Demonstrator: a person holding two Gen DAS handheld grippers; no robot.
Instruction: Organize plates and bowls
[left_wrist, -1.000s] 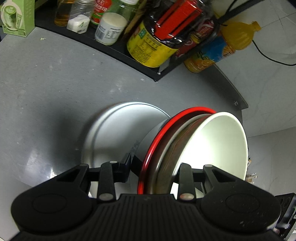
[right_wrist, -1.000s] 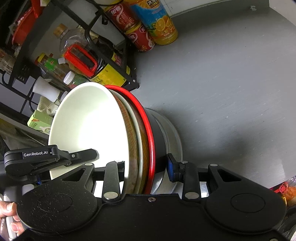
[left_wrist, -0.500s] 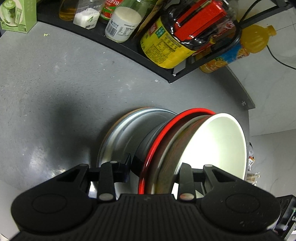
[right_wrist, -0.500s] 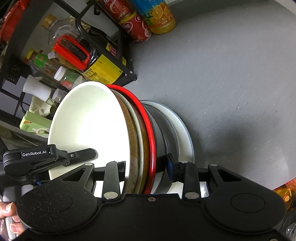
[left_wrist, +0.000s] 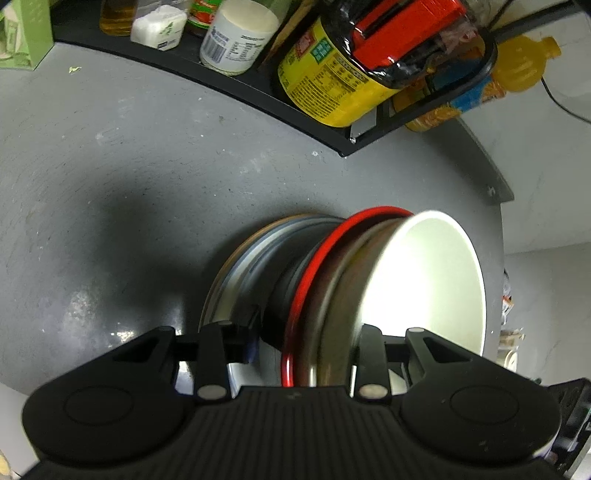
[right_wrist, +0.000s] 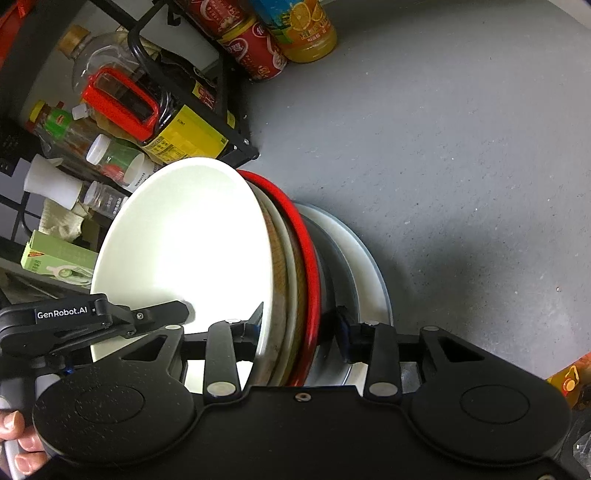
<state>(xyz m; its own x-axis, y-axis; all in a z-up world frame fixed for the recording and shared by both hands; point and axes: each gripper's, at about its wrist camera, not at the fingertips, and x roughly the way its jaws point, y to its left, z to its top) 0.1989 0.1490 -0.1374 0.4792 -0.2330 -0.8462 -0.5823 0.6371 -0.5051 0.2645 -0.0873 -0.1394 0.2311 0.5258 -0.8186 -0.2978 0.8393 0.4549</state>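
Observation:
A nested stack of bowls sits between both grippers: a white bowl (left_wrist: 424, 280) on top, brown and grey bowls under it, then a black bowl with a red rim (left_wrist: 325, 254). Under the stack lies a pile of grey and white plates (left_wrist: 240, 273) on the grey table. My left gripper (left_wrist: 299, 347) is shut on the stack's near rim. My right gripper (right_wrist: 299, 332) is shut on the same stack (right_wrist: 184, 240) from the opposite side; the red rim (right_wrist: 306, 258) and the plates (right_wrist: 365, 266) show beside it. The left gripper's arm (right_wrist: 92, 317) shows in the right wrist view.
A black wire rack (left_wrist: 258, 99) with a yellow-labelled oil jug (left_wrist: 332, 85), jars and sauce bottles runs along the table's back. An orange juice bottle (right_wrist: 306, 29) and red cans (right_wrist: 255, 51) stand beside it. A green carton (right_wrist: 55, 258) is at the left. The table edge (left_wrist: 498, 221) is close on the right.
Both grippers have carried the bowl stack sideways toward the rack, and it now sits lower and closer over the plate pile. The grip on the stack is unchanged.

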